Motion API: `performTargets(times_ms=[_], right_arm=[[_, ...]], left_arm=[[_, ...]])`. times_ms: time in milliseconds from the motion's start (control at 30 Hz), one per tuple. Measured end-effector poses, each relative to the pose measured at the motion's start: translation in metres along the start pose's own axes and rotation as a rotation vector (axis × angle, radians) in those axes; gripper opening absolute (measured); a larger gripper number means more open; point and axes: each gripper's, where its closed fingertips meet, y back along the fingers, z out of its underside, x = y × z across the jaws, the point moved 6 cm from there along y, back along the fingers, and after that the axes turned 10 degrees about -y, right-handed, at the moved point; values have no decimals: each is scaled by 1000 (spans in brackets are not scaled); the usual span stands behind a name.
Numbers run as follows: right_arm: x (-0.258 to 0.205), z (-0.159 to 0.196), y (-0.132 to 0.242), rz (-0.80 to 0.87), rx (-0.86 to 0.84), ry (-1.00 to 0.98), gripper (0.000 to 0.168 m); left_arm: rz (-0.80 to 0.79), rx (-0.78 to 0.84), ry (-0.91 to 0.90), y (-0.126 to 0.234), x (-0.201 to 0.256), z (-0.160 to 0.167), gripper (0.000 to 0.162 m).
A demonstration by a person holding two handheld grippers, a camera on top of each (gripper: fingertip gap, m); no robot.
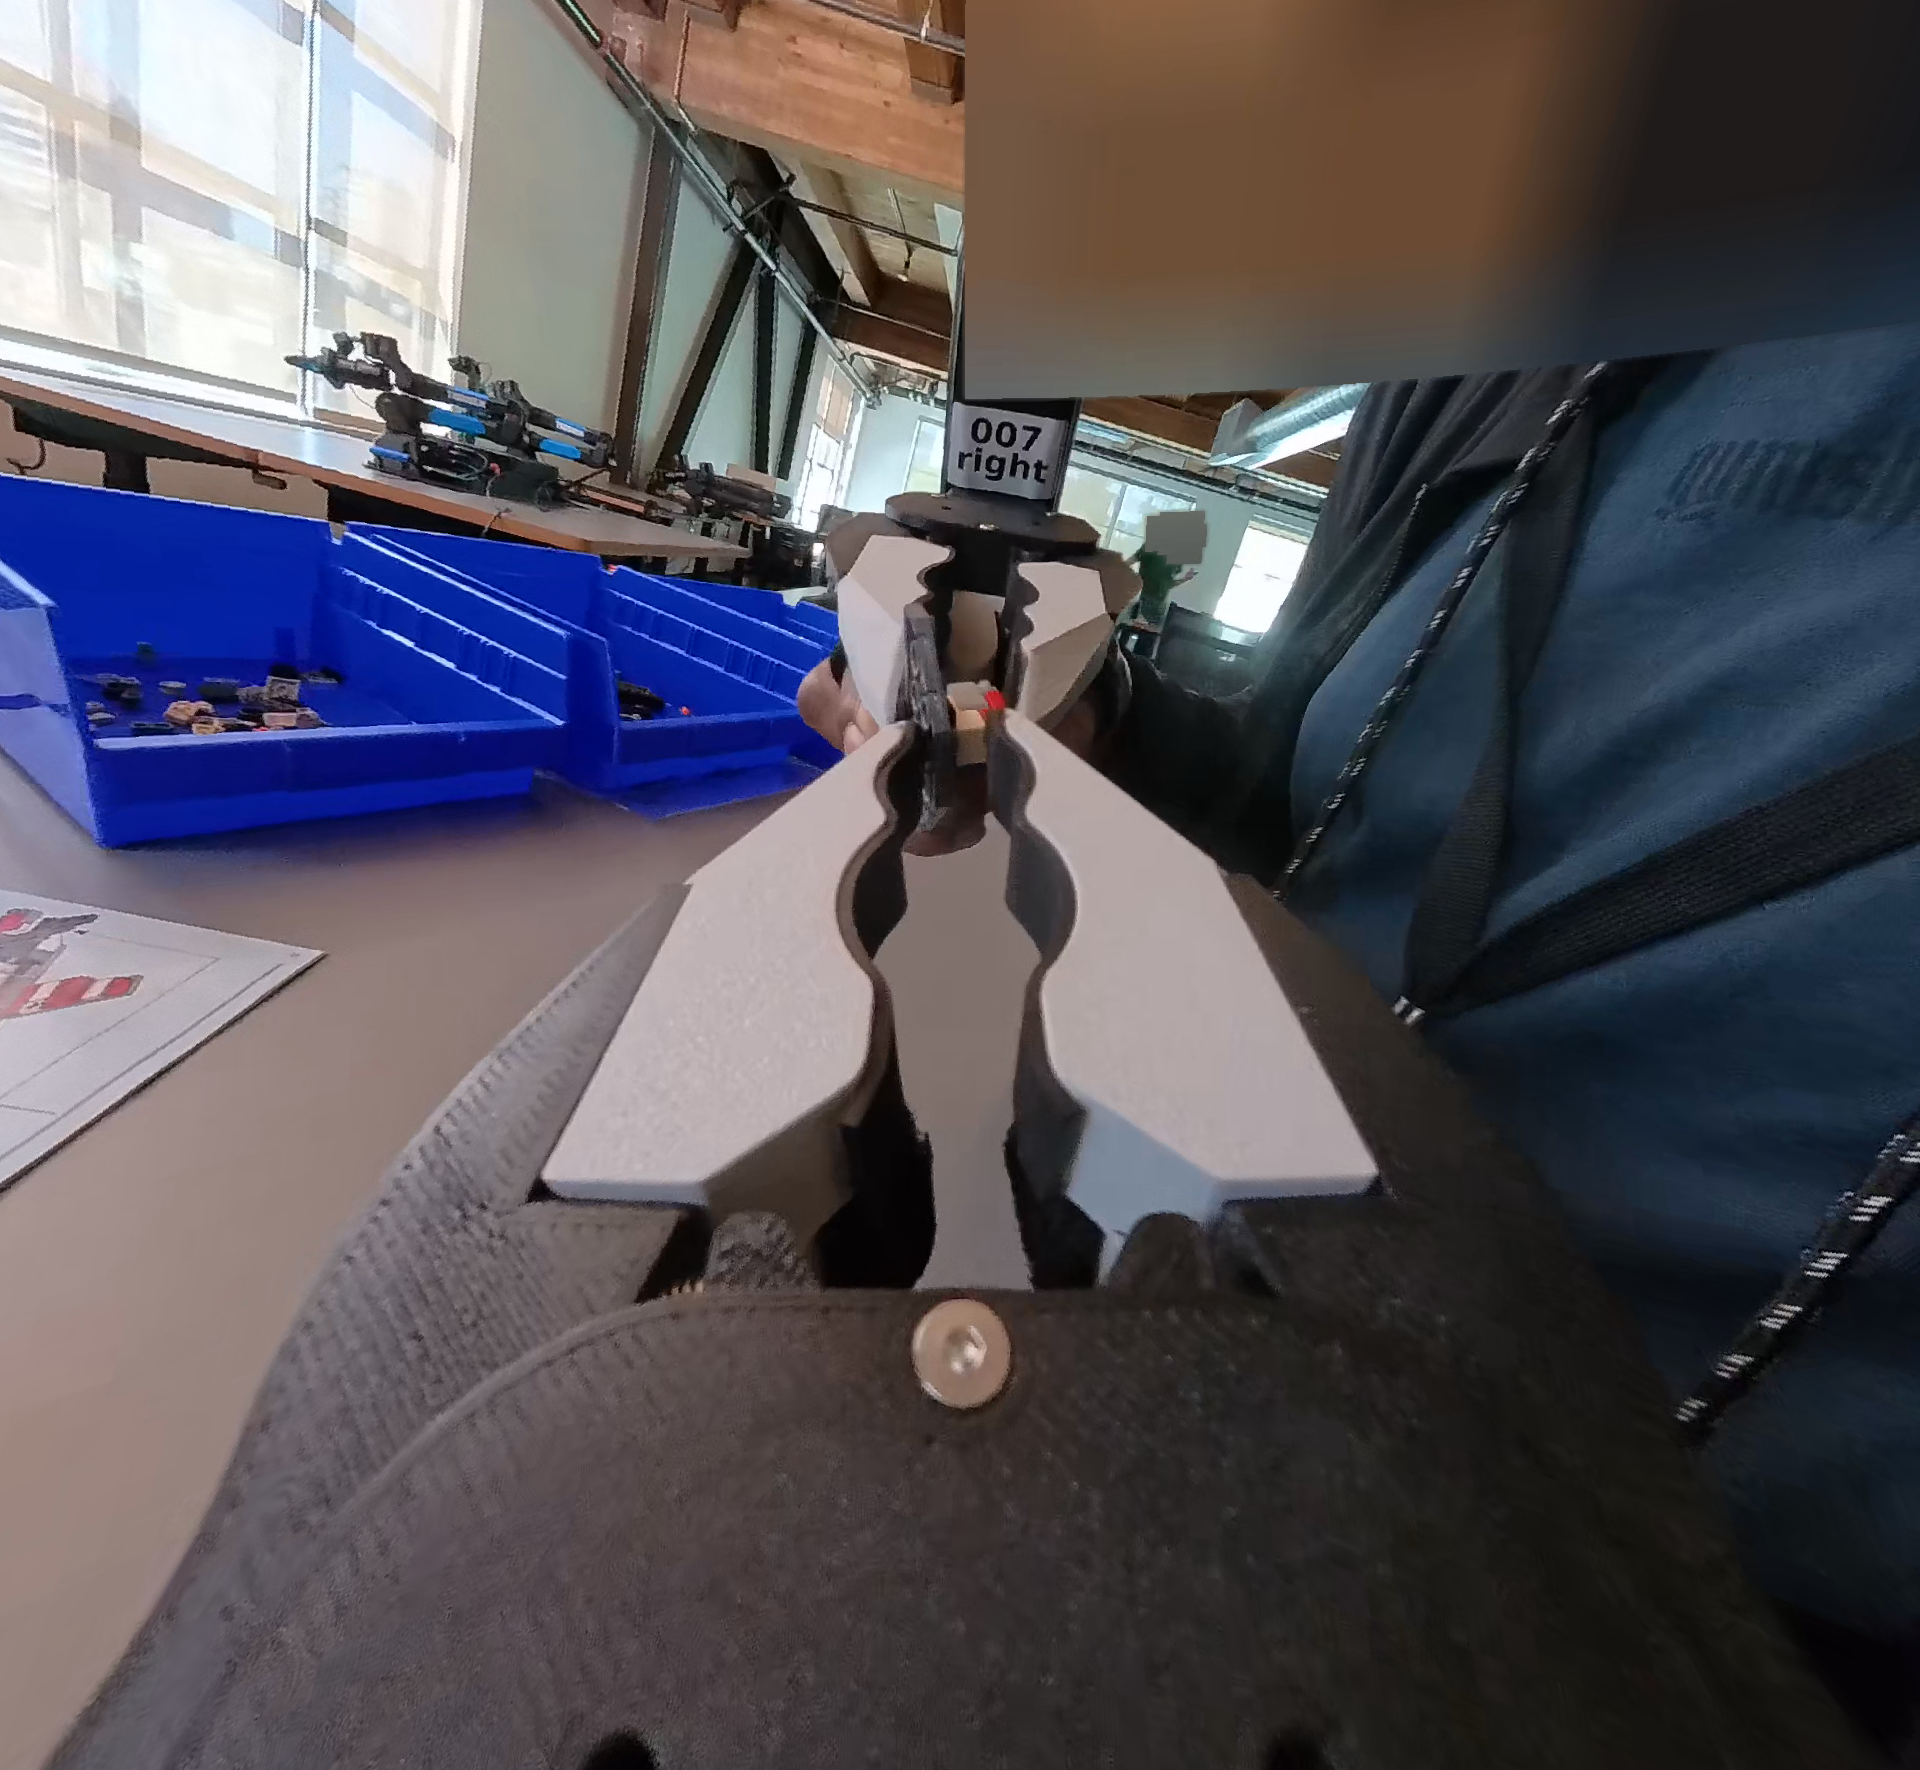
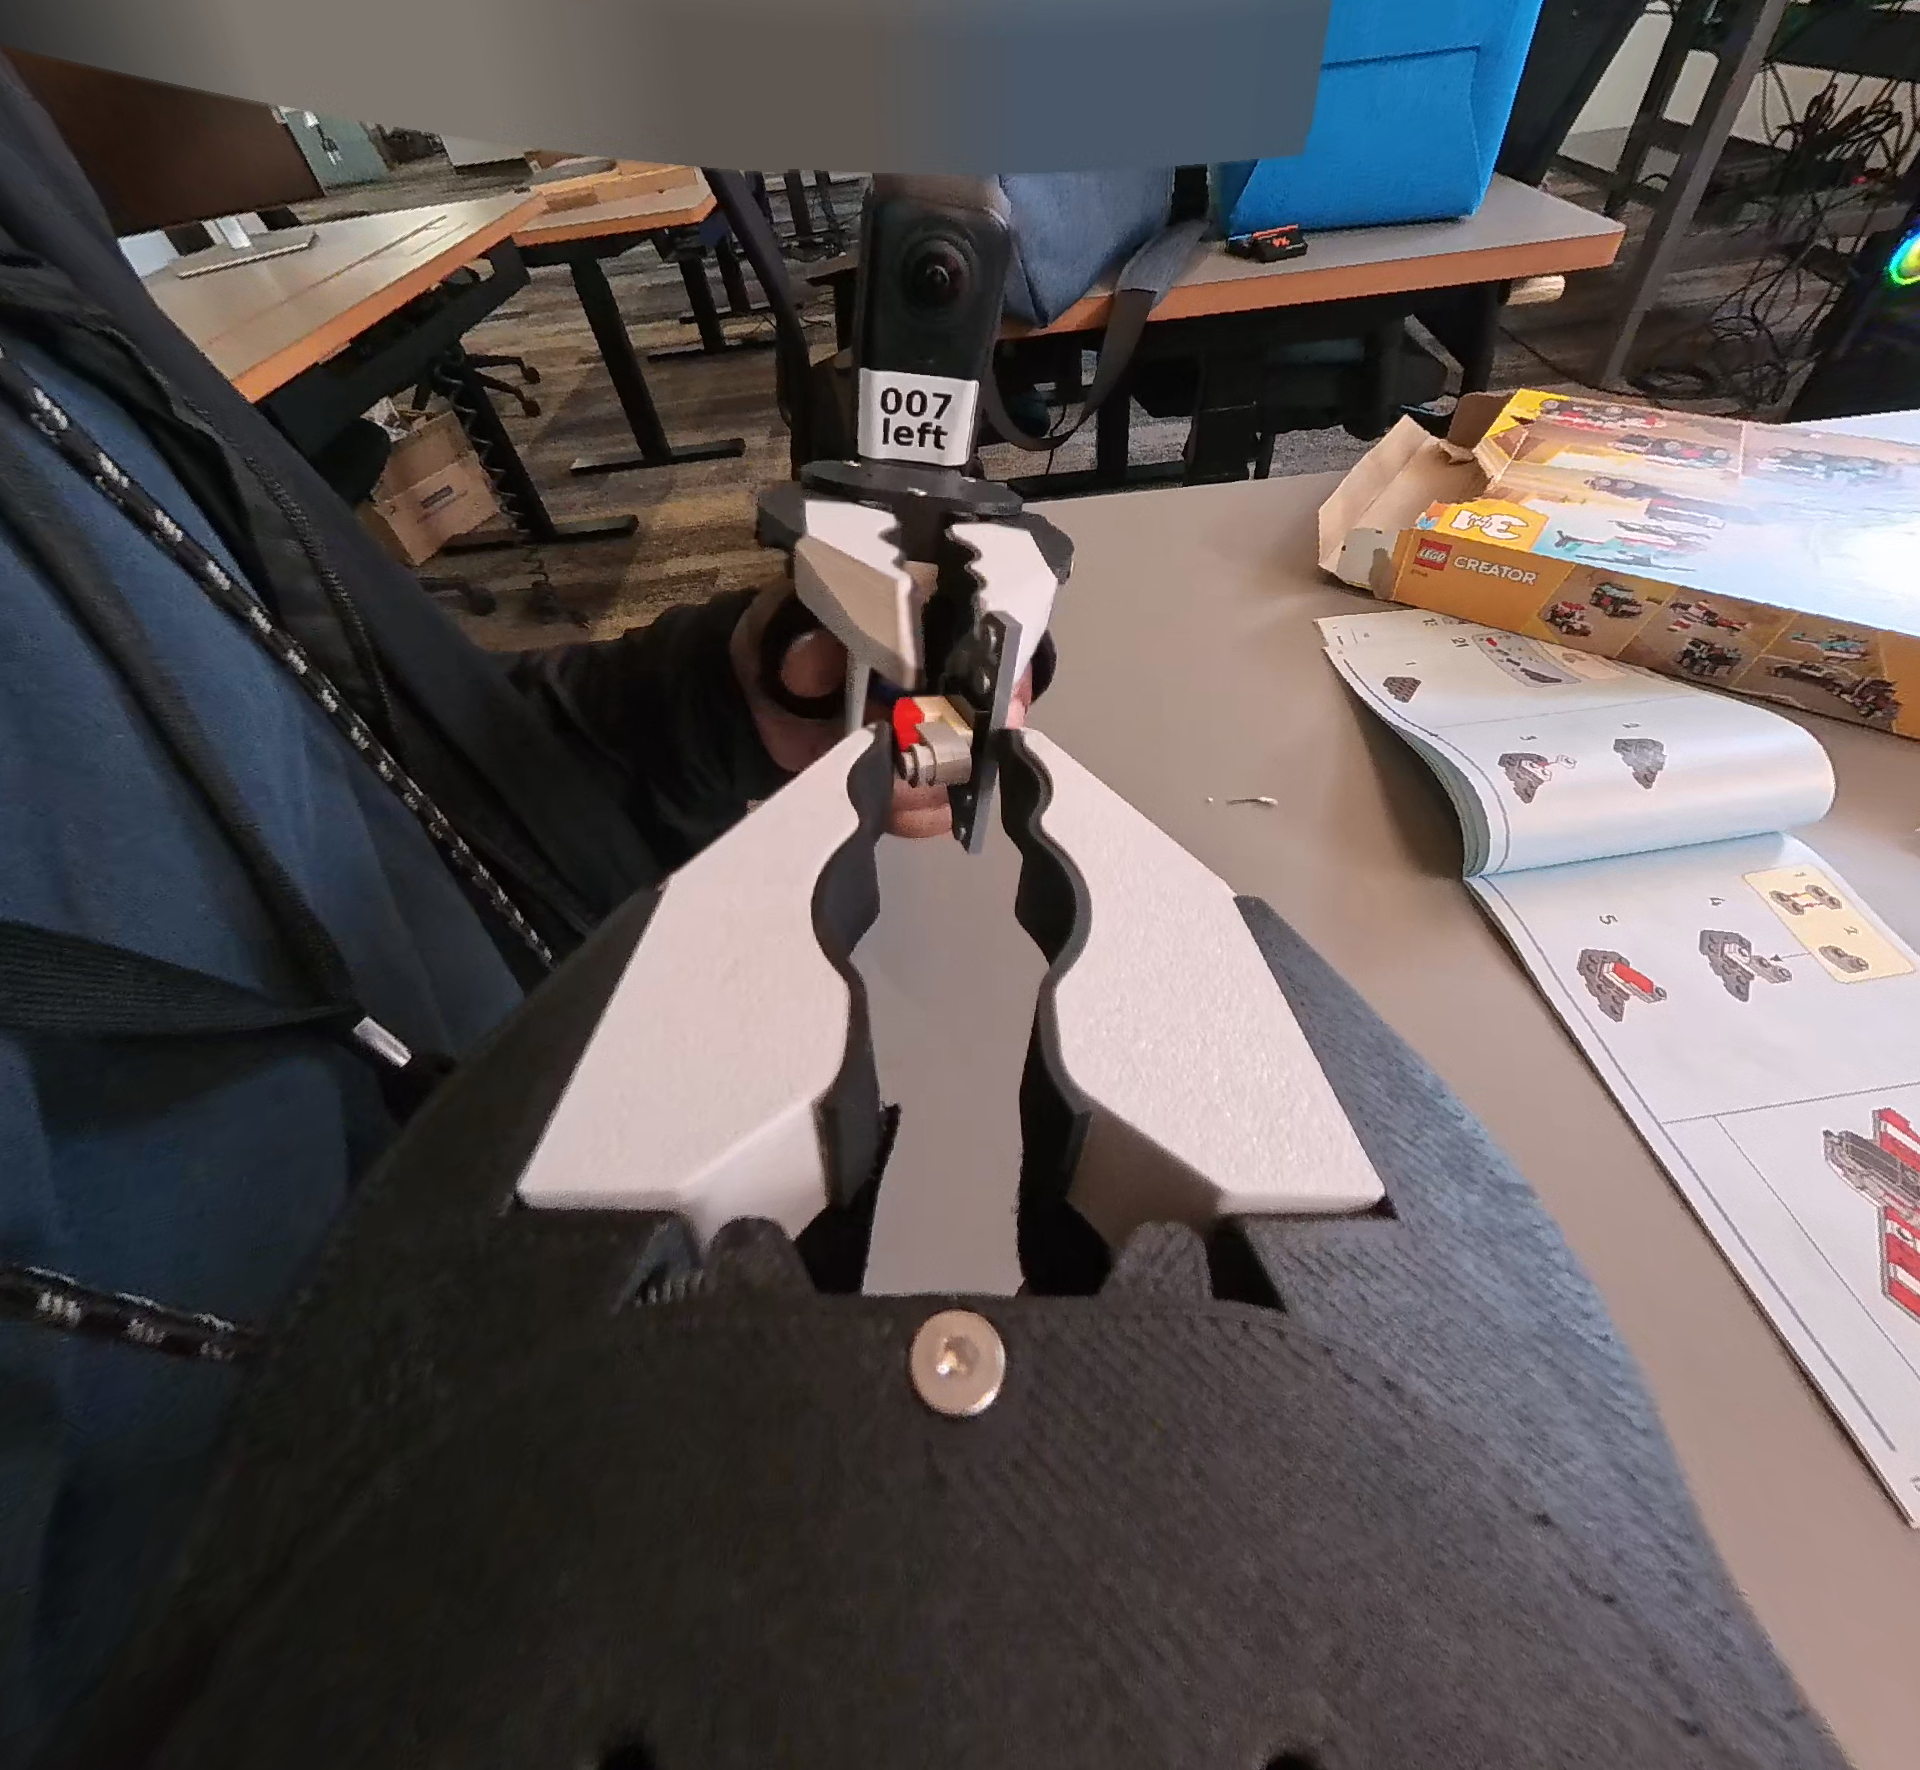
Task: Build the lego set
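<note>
A small lego assembly is held in the air between my two grippers, which face each other tip to tip. It is a dark grey plate (image 1: 932,744) seen edge-on, with a tan brick (image 1: 971,731) and a red piece (image 1: 994,702) on it. My left gripper (image 1: 958,733) is closed on its near end. The right wrist view shows the same plate (image 2: 982,775), tan brick (image 2: 943,749) and red piece (image 2: 909,718). My right gripper (image 2: 940,749) is closed on them. Each gripper also shows in the other's view, the right gripper (image 1: 971,671) and the left gripper (image 2: 940,671).
Blue bins (image 1: 312,775) with several loose pieces (image 1: 208,697) stand on the grey table (image 1: 260,1305) to the left. An instruction sheet (image 1: 104,1003) lies near them. An open booklet (image 2: 1662,889) and the set's box (image 2: 1662,557) lie to the right. A person's blue hoodie (image 1: 1610,785) is close behind. Less than 4 cm separates the two grippers' tips.
</note>
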Motion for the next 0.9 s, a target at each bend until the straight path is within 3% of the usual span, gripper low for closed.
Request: performTargets(times_ms=[900], right_arm=[[0,6,-5,-56,18,-143,21]], left_arm=[[-60,-63,-121,-4,2,0,7]])
